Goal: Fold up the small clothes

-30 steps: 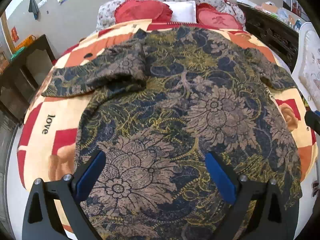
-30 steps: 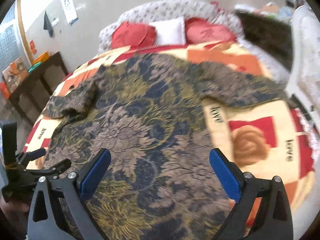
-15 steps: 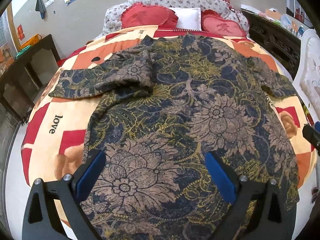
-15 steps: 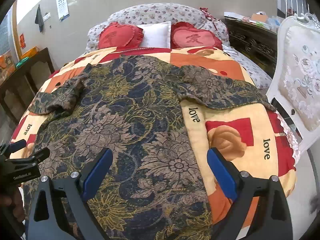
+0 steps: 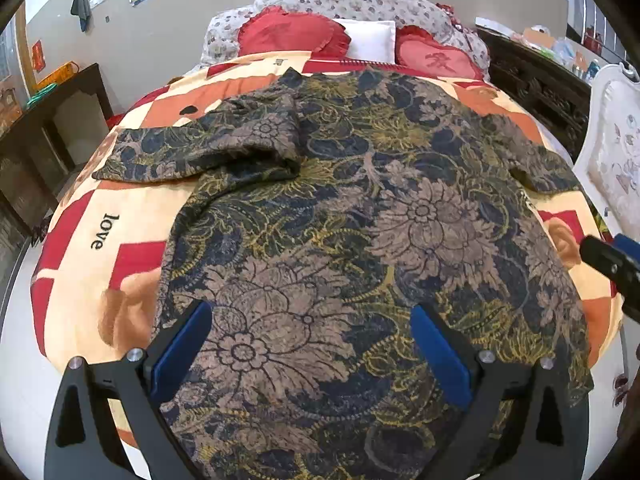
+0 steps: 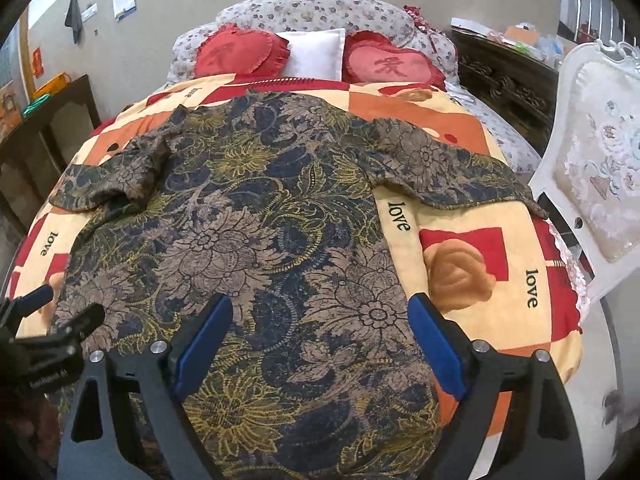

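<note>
A dark floral blouse (image 5: 360, 216) lies spread flat, hem toward the cameras, across the middle of a bed. Its fabric is a matte weave printed with large brown flowers and yellow leaf outlines on navy. The hem runs out of sight under the lower edge of both views, so its near edge cannot be made out. The collar end, farthest away, is small and hard to read. The sleeve on the left of the picture (image 5: 208, 152) is doubled back over itself in a soft, rumpled fold; the sleeve on the right (image 6: 452, 168) lies stretched out flat toward the bed's edge.

The left gripper (image 5: 308, 344) hovers over the lower part of the blouse, its blue-padded jaws spread wide with only cloth seen beyond them and nothing clasped. The right gripper (image 6: 320, 344) hangs over the blouse's right side; its jaws have just been closing a little yet stand wide apart, gripping nothing. In each view the other gripper is cut off at the frame edge.

Under the blouse is a quilt (image 6: 500, 256) in blocks of red, orange and cream, printed with the word "love". At the head sit two red heart-shaped cushions (image 6: 240, 56) with frilled edges and a white pillow (image 6: 316, 52) between them. A white carved chair (image 6: 600, 184) with embroidered upholstery stands to the right, partly cropped. A dark wooden desk (image 5: 48, 132) stands to the left.
</note>
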### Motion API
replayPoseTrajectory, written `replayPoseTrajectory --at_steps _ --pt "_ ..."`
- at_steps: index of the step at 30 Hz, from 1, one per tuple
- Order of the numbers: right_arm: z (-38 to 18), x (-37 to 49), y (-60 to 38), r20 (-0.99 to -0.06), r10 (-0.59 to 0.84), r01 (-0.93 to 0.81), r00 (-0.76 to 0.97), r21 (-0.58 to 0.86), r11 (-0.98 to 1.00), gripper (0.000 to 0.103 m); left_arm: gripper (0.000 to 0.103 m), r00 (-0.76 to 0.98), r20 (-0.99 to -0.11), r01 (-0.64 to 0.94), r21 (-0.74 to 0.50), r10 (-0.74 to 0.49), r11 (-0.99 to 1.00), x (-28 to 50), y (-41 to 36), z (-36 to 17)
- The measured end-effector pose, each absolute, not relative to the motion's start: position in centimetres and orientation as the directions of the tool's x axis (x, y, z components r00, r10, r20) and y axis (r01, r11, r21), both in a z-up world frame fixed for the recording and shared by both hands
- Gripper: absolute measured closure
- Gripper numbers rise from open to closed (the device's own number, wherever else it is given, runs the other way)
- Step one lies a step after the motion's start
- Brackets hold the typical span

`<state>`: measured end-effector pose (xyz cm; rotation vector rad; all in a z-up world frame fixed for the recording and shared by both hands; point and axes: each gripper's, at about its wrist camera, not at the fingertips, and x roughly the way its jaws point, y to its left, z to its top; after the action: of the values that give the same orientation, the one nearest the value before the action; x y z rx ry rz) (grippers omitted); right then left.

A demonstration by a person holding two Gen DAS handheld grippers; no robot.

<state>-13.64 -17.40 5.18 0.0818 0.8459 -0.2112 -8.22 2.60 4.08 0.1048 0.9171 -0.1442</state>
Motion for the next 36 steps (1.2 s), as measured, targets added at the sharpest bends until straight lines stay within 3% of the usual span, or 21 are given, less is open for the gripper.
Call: replayPoseTrajectory --at_steps 36 --pt "4.6 -13.9 -17.2 -0.752 -0.215 0.231 0.623 -0.086 0.969 0.011 0.002 0.569 -0.809 0.193 -0.047 -0.150 0.980 -9.4 2.3 2.5"
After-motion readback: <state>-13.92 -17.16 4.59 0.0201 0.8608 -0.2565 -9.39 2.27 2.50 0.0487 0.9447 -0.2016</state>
